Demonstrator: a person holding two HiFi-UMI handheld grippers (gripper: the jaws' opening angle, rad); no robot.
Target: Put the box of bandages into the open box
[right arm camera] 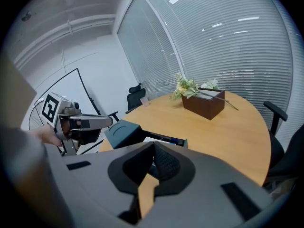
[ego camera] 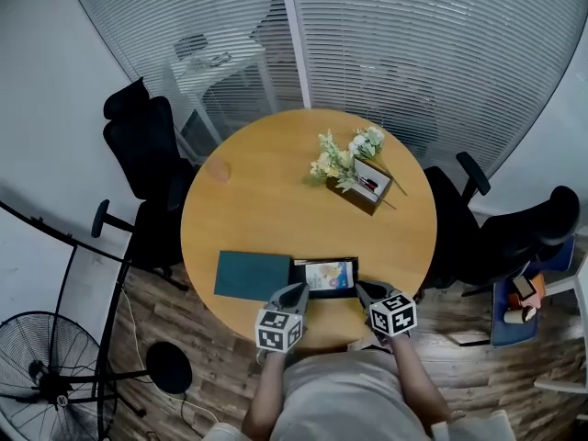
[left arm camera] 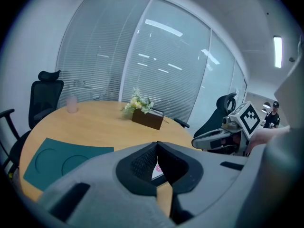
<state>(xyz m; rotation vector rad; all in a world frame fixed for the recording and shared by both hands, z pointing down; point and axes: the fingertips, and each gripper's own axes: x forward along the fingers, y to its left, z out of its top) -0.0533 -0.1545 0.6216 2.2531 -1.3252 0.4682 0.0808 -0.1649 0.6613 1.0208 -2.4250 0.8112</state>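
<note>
1. The left gripper (left arm camera: 156, 145) has its jaws pressed tip to tip with nothing between them. It carries nothing, which suits a tool with no load left to place.
2. The right gripper (right arm camera: 153, 144) is likewise closed on itself and empty. It sits just to the right of its partner, at the near edge of the table (ego camera: 276, 200).
3. The box of bandages (ego camera: 329, 275) lies flat inside the open box (ego camera: 323, 260), just ahead of both grippers and between them. A scrap of its print shows just past the left tips.
4. From that, the placing looks done: the carton rests within the dark rim and neither gripper grips it.
5. The teal lid (ego camera: 253, 275) lies flat just ahead and to the left of the left gripper, beside the open box. It was probably set there to keep the mouth clear.
6. The flower box (ego camera: 367, 184) stands well ahead of the right gripper, clear of the work.
</note>
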